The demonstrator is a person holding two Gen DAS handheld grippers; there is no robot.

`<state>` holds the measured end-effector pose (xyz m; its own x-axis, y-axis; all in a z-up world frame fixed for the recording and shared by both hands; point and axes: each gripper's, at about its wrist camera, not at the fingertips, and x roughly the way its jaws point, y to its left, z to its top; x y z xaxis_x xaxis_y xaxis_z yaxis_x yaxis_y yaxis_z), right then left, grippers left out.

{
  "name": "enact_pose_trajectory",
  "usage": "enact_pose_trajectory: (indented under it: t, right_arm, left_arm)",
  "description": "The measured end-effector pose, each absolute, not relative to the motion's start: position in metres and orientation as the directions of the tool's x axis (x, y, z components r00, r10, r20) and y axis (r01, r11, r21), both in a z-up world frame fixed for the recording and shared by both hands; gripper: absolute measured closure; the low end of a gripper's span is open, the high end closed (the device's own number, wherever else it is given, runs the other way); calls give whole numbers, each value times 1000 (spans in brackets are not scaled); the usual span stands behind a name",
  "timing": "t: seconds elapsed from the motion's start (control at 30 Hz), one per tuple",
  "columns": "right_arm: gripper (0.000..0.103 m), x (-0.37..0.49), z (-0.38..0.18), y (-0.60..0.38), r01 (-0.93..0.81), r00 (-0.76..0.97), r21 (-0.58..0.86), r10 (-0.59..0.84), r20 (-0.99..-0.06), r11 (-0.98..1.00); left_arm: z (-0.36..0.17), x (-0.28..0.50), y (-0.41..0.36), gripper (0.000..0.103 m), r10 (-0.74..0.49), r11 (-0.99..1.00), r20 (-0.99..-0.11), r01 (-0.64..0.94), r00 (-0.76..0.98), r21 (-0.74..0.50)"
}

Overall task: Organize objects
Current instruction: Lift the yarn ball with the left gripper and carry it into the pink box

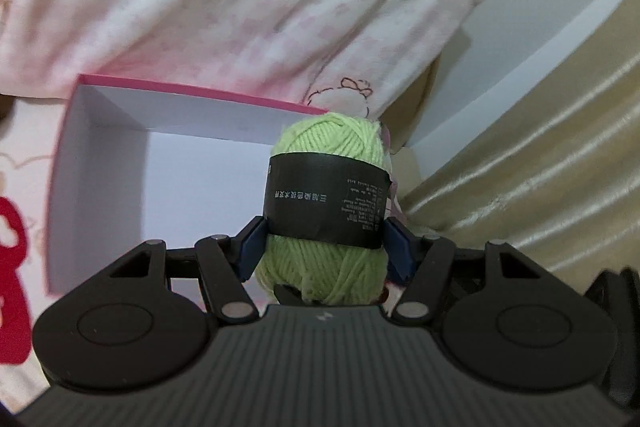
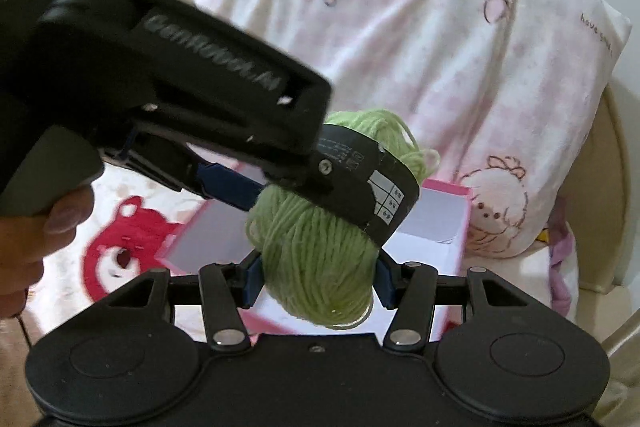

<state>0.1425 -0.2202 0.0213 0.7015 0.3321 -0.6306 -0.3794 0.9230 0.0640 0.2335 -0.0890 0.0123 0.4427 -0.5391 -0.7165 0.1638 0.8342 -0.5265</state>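
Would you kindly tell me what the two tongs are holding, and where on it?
Both hold one green yarn ball: left tongs at its black paper band, right tongs on the bare yarn below the band.

White Chinese characters and columns of small print, too small to be read, are seen on the black band [image 1: 326, 201] around the green yarn ball [image 1: 320, 267]. "have good" is written along the pillow's [image 2: 400, 47] far right edge.
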Motion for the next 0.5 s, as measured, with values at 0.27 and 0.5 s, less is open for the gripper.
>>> enact_pose_trajectory:
  t: [0.27, 0.5]
  right_arm:
    - [45, 194, -23, -227, -289, 683, 65, 253, -685, 955]
    - [47, 214, -51, -215, -300, 633, 14, 210, -746, 954]
  left_arm:
    - [-53, 297, -89, 41, -607, 783, -704, 131, 368, -607]
    - [-100, 322, -78, 41, -653, 745, -687, 101, 319, -660]
